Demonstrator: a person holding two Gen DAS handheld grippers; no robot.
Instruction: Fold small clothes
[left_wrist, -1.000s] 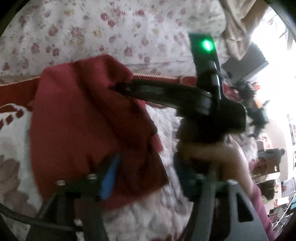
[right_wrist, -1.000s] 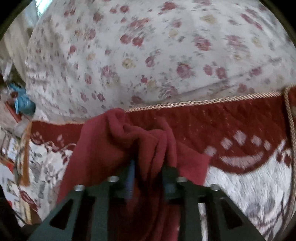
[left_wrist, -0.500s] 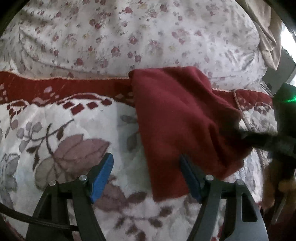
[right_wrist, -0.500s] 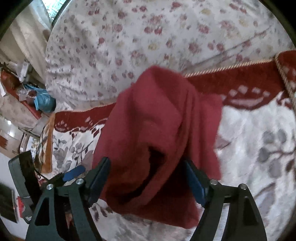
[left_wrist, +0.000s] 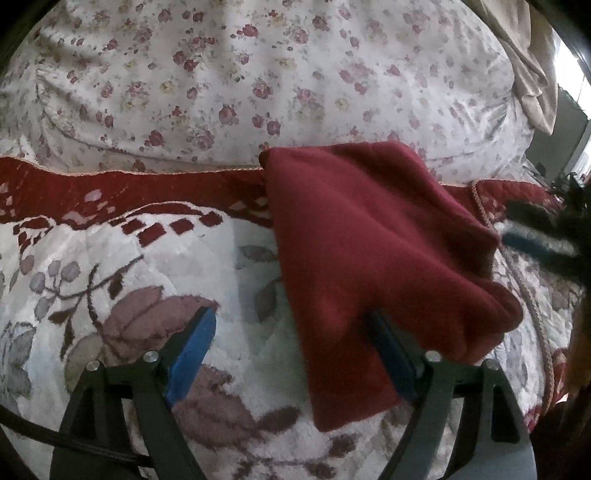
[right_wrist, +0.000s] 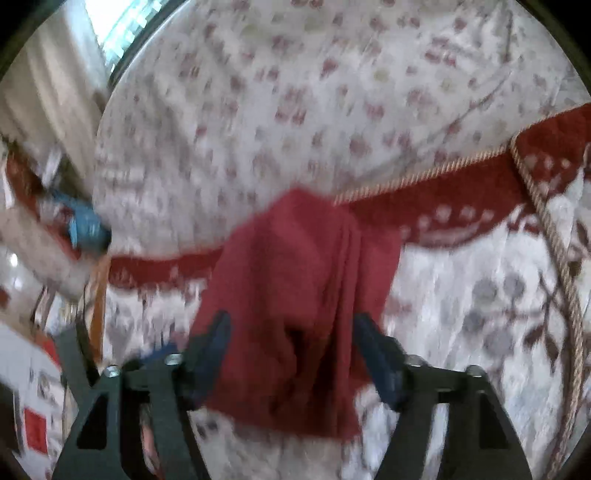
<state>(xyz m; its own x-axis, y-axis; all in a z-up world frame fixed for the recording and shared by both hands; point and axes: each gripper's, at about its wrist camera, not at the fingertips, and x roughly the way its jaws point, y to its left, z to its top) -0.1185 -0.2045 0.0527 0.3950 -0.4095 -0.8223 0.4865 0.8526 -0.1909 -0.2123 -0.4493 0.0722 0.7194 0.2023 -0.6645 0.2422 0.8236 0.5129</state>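
Note:
A dark red garment (left_wrist: 369, 240) lies bunched and folded over on the white bedspread (left_wrist: 129, 277), its far corner across the red border. My left gripper (left_wrist: 291, 343) hangs just in front of it, jaws wide and still opening. The cloth's near edge drapes over the right blue pad (left_wrist: 388, 354), while the left pad (left_wrist: 192, 343) is clear of it. In the right wrist view the same garment (right_wrist: 288, 288) sits loosely between the fingers of my right gripper (right_wrist: 295, 350). Those jaws are opening too, and the pads do not press on the cloth. That view is blurred.
A floral quilt (left_wrist: 258, 74) rises behind the bedspread's cord-trimmed red border (left_wrist: 110, 192). The right gripper (left_wrist: 535, 236) shows blurred at the right edge of the left wrist view. Cluttered room and a blue item (right_wrist: 86, 225) lie past the bed's left edge.
Both grippers went from shut on the red garment to wide apart. The garment dropped from a raised bunch onto the bedspread, and the left gripper tilted down toward it.

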